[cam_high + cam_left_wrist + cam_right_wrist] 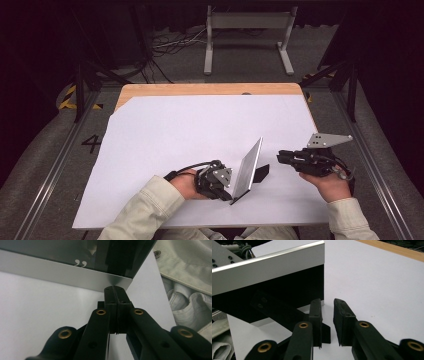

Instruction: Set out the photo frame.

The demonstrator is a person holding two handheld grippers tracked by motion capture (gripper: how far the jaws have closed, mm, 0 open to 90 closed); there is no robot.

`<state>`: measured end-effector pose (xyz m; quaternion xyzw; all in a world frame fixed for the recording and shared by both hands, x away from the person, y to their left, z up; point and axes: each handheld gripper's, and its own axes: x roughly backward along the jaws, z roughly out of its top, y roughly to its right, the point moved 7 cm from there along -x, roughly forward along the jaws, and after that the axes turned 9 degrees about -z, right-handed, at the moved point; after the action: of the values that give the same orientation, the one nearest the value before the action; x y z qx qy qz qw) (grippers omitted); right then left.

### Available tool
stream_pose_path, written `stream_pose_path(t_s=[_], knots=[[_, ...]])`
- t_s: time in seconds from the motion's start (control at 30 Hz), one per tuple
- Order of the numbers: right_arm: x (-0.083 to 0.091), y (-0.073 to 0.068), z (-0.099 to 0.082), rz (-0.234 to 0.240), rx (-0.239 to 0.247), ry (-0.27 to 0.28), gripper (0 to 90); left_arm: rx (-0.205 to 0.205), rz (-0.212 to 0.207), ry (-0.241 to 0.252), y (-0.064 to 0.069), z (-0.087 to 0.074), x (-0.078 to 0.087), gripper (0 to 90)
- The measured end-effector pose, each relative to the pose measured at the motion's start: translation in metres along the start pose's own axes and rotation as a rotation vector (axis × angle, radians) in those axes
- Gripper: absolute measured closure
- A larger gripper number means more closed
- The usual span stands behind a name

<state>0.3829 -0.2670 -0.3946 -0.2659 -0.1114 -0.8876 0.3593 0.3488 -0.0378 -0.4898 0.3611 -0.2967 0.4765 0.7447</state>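
The flat silver-framed rectangular picture frame with a black back (248, 170) stands tilted on the white sheet-covered wooden surface (190, 130), near the person's edge and a little right of centre; its black fold-out back stand (260, 173) juts out behind it toward the right, so the propping-up looks to be under way rather than finished.

The left tongs (229, 189) hold the frame's lower corner; in the left gripper view their pads are pressed together on the silver border (75, 275), right at the frame's bottom corner. The right tongs (281, 157) hover just beside the stand; in the right gripper view their jaws stand a little apart with nothing between them, the tips near the black stand (284, 312) but not clearly touching it.

Judged from this, what is done: the frame is lifted upright and steadied; what is left: setting the stand at its angle, letting the frame rest on it, and releasing both tongs.

Room for moving is generous; the sheet beyond and to the left of the frame is bare, and the far wooden edge (210, 89) is well apart. The tighter margins lie at the near edge of the surface, where the person's pale sleeves (145, 210) come in, and at the right edge beside the right hand (327, 182); a slip of the frame toward the person would meet the edge soonest.
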Motion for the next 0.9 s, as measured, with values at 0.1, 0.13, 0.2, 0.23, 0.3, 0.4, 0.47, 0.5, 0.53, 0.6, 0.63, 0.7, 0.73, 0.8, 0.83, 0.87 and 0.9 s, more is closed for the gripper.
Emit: stream_pose_path(t_s=[0.1, 0.13, 0.2, 0.23, 0.3, 0.4, 0.47, 0.5, 0.53, 0.6, 0.63, 0.7, 0.73, 0.8, 0.83, 0.87, 0.9], knots=[[0.002, 0.001, -0.001, -0.003, -0.008, 0.0, 77.0, -0.012, -0.005, -0.001, 0.0, 0.004, -0.004, 90.0], [0.002, 0.001, -0.002, -0.006, -0.007, 0.0, 77.0, -0.014, -0.006, 0.0, 0.001, 0.006, -0.005, 90.0], [0.003, 0.001, -0.002, -0.005, -0.011, 0.0, 77.0, -0.016, -0.004, 0.005, 0.0, 0.008, -0.007, 90.0], [0.003, 0.002, -0.002, -0.007, -0.01, -0.001, 77.0, -0.012, -0.003, 0.009, 0.0, 0.009, -0.008, 90.0], [0.002, 0.002, -0.003, -0.008, -0.012, -0.003, 77.0, -0.019, -0.004, 0.018, 0.0, 0.012, -0.01, 90.0], [0.001, 0.002, -0.003, -0.008, -0.011, -0.003, 77.0, -0.014, 0.0, 0.022, 0.001, 0.015, -0.013, 90.0], [0.001, 0.002, -0.003, -0.007, -0.01, -0.005, 77.0, -0.012, 0.007, 0.024, 0.0, 0.018, -0.014, 90.0], [0.001, 0.002, -0.003, -0.007, -0.01, -0.004, 77.0, -0.007, 0.007, 0.025, 0.001, 0.019, -0.015, 90.0], [0.001, 0.002, -0.003, -0.008, -0.011, -0.003, 77.0, -0.011, 0.013, 0.027, 0.001, 0.02, -0.016, 90.0], [0.001, 0.002, -0.003, -0.01, -0.012, -0.005, 77.0, -0.016, 0.013, 0.028, 0.001, 0.023, -0.019, 90.0], [0.001, 0.002, -0.003, -0.01, -0.012, -0.005, 77.0, -0.016, 0.013, 0.028, 0.001, 0.023, -0.019, 90.0], [0.001, 0.002, -0.003, -0.012, -0.013, -0.005, 77.0, -0.019, 0.007, 0.026, 0.002, 0.025, -0.021, 90.0], [0.002, 0.002, -0.003, -0.012, -0.014, -0.005, 77.1, -0.016, 0.004, 0.028, 0.003, 0.027, -0.023, 90.0], [0.002, 0.002, -0.003, -0.013, -0.015, -0.005, 77.0, -0.022, 0.007, 0.029, 0.004, 0.029, -0.025, 90.0], [0.002, 0.003, -0.003, -0.012, -0.015, -0.004, 77.1, -0.022, 0.007, 0.029, 0.004, 0.029, -0.025, 90.0], [0.002, 0.003, -0.003, -0.012, -0.015, -0.004, 77.1, -0.027, 0.007, 0.028, 0.004, 0.03, -0.026, 90.0], [0.002, 0.003, -0.003, -0.013, -0.016, -0.005, 77.0, -0.032, 0.01, 0.03, 0.005, 0.031, -0.027, 90.0]])
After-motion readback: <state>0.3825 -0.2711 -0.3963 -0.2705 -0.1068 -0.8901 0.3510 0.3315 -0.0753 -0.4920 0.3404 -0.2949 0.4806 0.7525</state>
